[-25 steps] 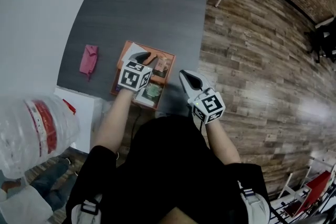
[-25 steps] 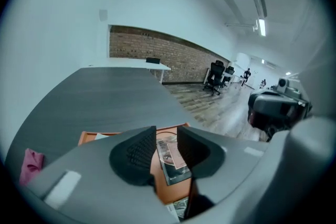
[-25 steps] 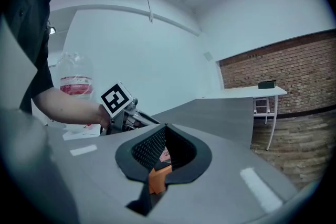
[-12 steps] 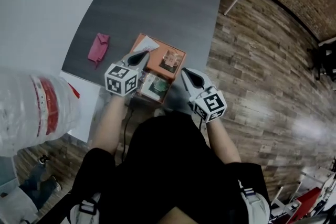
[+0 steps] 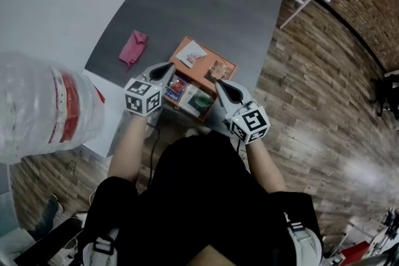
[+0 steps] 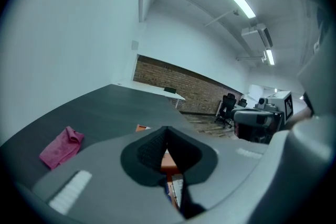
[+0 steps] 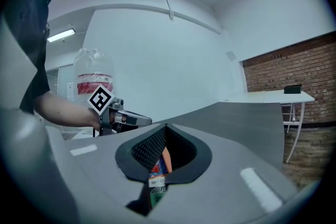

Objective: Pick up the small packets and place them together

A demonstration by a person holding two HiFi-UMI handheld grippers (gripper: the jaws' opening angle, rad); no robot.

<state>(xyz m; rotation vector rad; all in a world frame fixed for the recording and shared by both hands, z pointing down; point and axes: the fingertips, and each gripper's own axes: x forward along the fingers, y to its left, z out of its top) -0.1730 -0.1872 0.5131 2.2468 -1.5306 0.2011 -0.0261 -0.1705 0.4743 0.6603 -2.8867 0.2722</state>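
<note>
Dark grey worktop (image 5: 206, 3), wood floor to its right. Big clear water bottle (image 5: 43, 110) with a red label sits at the left edge of the head view, off the worktop.

Orange tray (image 5: 201, 70) lies at the worktop's near edge, just ahead of the person. All four small packets are on it, close together but not stacked:
- white packet (image 5: 191, 55), far corner
- pale packet (image 5: 218, 68), far-right side
- red-and-blue packet (image 5: 176, 89), near-left
- green packet (image 5: 201, 99), near-right

Left gripper (image 5: 169, 65) is over the tray's left edge, just beyond the red-and-blue packet. Fingers are closed tip to tip with nothing clamped. In the left gripper view only the tray and a packet edge show through the gap behind the tips.

Right gripper (image 5: 219, 81) is over the tray's right side, tip just beside the pale packet. Fingers meet at the tips, nothing visibly pinched. The red-and-blue and green packets show through the gap behind the tips in the right gripper view.

Pink cloth (image 5: 133, 48) lies crumpled on the worktop left of the tray, apart from it.
</note>
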